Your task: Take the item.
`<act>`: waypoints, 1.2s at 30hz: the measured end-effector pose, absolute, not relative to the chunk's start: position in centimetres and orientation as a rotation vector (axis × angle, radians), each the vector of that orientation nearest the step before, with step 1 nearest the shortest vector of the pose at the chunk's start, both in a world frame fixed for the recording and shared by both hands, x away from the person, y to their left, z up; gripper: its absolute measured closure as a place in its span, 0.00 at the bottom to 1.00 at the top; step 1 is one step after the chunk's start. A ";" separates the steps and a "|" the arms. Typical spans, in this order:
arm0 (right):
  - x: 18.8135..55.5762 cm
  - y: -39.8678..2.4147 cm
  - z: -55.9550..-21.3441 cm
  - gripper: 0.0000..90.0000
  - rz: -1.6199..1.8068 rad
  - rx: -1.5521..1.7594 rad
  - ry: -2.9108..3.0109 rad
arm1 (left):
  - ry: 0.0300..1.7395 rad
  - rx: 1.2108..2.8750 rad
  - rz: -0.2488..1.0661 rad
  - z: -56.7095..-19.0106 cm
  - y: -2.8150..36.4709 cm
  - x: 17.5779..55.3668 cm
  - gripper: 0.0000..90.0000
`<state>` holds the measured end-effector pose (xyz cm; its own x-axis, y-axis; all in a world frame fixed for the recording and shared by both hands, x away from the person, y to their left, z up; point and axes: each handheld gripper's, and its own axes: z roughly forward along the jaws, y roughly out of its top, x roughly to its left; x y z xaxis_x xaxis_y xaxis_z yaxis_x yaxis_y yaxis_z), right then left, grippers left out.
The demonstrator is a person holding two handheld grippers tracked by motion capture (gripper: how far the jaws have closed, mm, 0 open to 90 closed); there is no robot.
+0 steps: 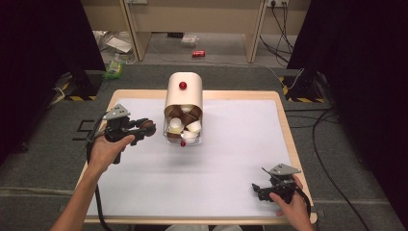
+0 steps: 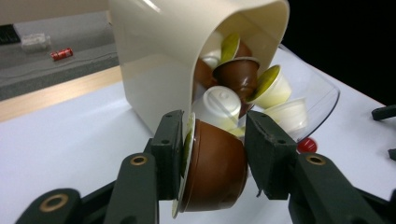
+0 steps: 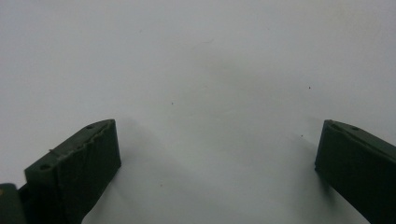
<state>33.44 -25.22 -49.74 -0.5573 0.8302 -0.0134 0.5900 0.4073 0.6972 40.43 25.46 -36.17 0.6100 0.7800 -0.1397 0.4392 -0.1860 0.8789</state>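
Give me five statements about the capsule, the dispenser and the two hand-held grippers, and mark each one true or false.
1. The left hand-held gripper is clamped on a brown capsule. True.
2. The right hand-held gripper holds a white capsule. False: its jaws stand wide apart with nothing between them, over the white table cover.
3. The cream dispenser holds both brown and white capsules. True.
4. The held capsule already sits inside the dispenser. False: it is outside, in the jaws, just in front of the opening.
5. In the high view the right hand-held gripper is next to the dispenser. False: it lies near the table's front right corner, well apart from the dispenser.
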 end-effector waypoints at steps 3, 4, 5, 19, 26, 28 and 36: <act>33.4 -25.2 -49.7 0.01 0.930 1.224 2.309 | 1.009 1.821 0.414 -37.3 26.0 40.3 0.64; 33.4 -25.2 -49.7 0.01 0.930 1.223 2.309 | 1.016 1.824 0.414 -37.6 26.1 40.3 0.64; 33.4 -25.2 -49.7 0.01 0.930 1.224 2.309 | 1.026 1.825 0.412 -38.2 26.3 40.2 0.64; 33.4 -25.2 -49.7 0.01 0.930 1.224 2.309 | 1.093 1.835 0.415 -42.0 27.2 40.0 0.64; 33.4 -25.2 -49.7 0.01 0.930 1.225 2.309 | 1.123 1.812 0.455 -43.3 27.8 39.5 0.64; 33.4 -25.2 -49.7 0.01 0.929 1.225 2.309 | 1.132 1.810 0.464 -43.6 27.9 39.3 0.64; 33.4 -25.2 -49.7 0.01 0.930 1.225 2.309 | 1.153 1.800 0.484 -44.5 27.9 39.3 0.64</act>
<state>33.43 -25.20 -49.74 -0.5563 0.8309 -0.0125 0.5904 0.4059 0.6976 39.25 27.94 -44.50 0.4852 0.8630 -0.1409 0.5037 -0.1441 0.8518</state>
